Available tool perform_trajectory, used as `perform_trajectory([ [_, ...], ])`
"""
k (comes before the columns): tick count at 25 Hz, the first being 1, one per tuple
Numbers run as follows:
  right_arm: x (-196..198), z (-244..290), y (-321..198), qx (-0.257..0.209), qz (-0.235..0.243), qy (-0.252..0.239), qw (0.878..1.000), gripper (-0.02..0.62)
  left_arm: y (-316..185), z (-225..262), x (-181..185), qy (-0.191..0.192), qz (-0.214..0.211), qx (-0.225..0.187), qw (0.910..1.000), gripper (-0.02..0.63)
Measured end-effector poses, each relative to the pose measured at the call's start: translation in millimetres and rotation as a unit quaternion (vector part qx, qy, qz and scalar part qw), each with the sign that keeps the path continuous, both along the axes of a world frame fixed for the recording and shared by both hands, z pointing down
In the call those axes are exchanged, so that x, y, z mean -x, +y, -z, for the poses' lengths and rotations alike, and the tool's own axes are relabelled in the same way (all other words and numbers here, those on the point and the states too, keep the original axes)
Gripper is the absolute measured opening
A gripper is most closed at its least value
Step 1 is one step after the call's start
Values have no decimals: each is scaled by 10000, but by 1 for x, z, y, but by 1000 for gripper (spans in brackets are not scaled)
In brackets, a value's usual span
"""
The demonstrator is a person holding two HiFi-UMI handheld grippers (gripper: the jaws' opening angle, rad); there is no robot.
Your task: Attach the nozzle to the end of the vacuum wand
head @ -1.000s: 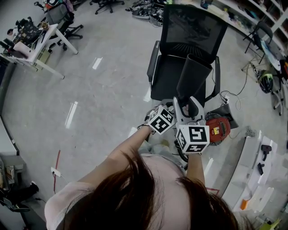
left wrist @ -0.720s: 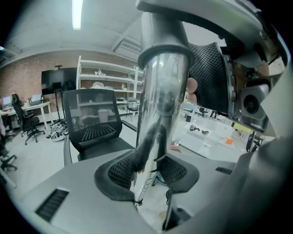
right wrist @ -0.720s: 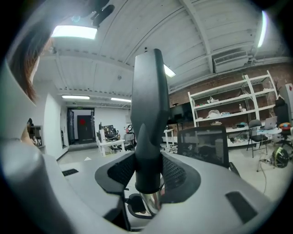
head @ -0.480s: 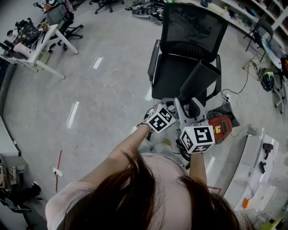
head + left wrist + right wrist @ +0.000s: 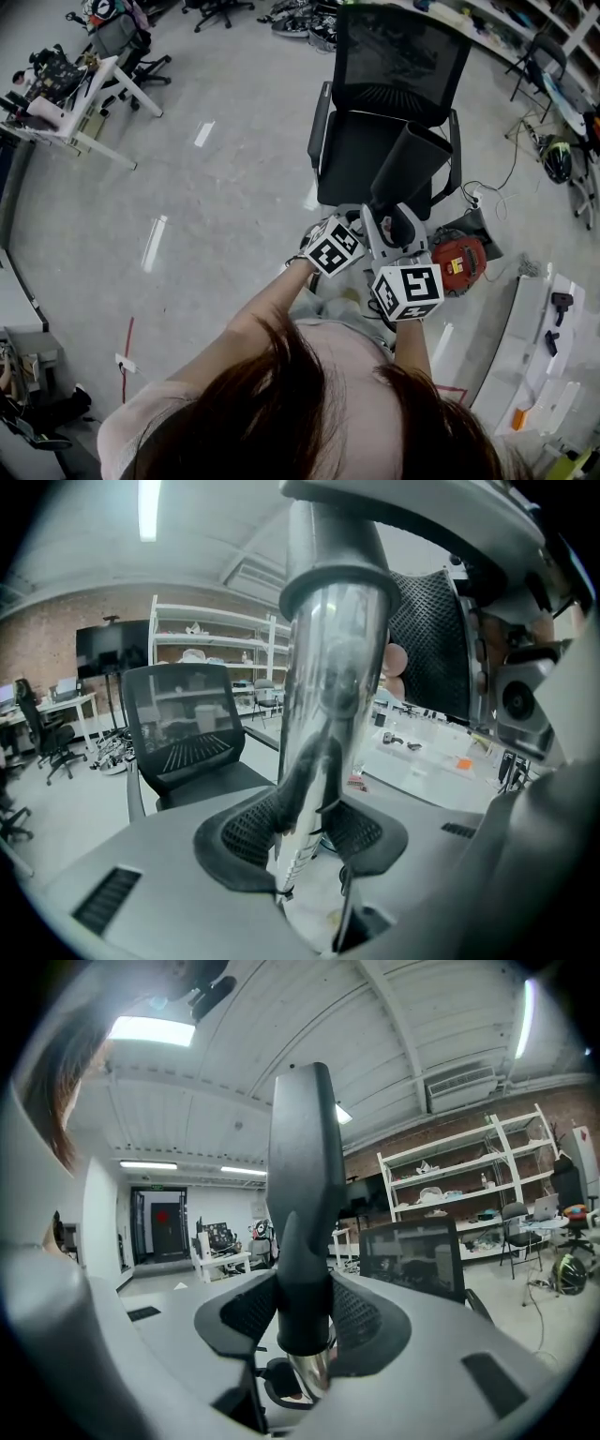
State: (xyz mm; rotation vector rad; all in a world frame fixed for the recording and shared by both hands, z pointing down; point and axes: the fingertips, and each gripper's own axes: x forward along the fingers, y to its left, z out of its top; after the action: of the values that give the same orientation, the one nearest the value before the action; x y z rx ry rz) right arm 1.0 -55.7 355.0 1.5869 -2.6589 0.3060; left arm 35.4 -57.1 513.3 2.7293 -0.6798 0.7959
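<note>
The black nozzle [image 5: 410, 167] [image 5: 302, 1176] stands between the mesh pads of my right gripper [image 5: 302, 1321] [image 5: 398, 230], which is shut on its neck. Under the neck, a short piece of the silver wand's end [image 5: 310, 1372] shows. My left gripper [image 5: 305, 832] [image 5: 356, 230] is shut on the shiny vacuum wand [image 5: 328, 724]. This tube runs up into the nozzle's grey collar [image 5: 330, 546]. In the head view both grippers sit close together in front of the person's chest, and the nozzle's wide end rises over the chair seat.
A black mesh office chair [image 5: 394, 94] stands right behind the grippers. The red vacuum body [image 5: 457, 260] lies on the floor to the right, near cables. A white table [image 5: 530, 347] with small tools is at the lower right, and a desk [image 5: 80, 108] at the upper left.
The nozzle's wide end tipped to the right half a second ago and has swung back partway. Both grippers stay in the same place, still closed on their parts.
</note>
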Motion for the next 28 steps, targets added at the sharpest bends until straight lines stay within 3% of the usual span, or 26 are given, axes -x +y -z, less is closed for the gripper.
perform_trajectory([
  [7,-2,0,1,158,30,2,9999,186,1,2,-1,0,-56,-36,10000,158],
  [11,-1,-19,15,620,665,190,9957,186,9,3,-2,7,-171,-47,9998,158],
  [18,-1,-19,21,625,1083,487,9910,178,13,2,-4,-3,-267,-89,9996,158],
  [24,4,-15,19,617,1838,585,9793,178,15,2,-3,3,-398,-62,9992,158],
  [28,4,-16,15,346,1451,532,9874,172,9,-1,0,-43,-157,-42,9999,156],
])
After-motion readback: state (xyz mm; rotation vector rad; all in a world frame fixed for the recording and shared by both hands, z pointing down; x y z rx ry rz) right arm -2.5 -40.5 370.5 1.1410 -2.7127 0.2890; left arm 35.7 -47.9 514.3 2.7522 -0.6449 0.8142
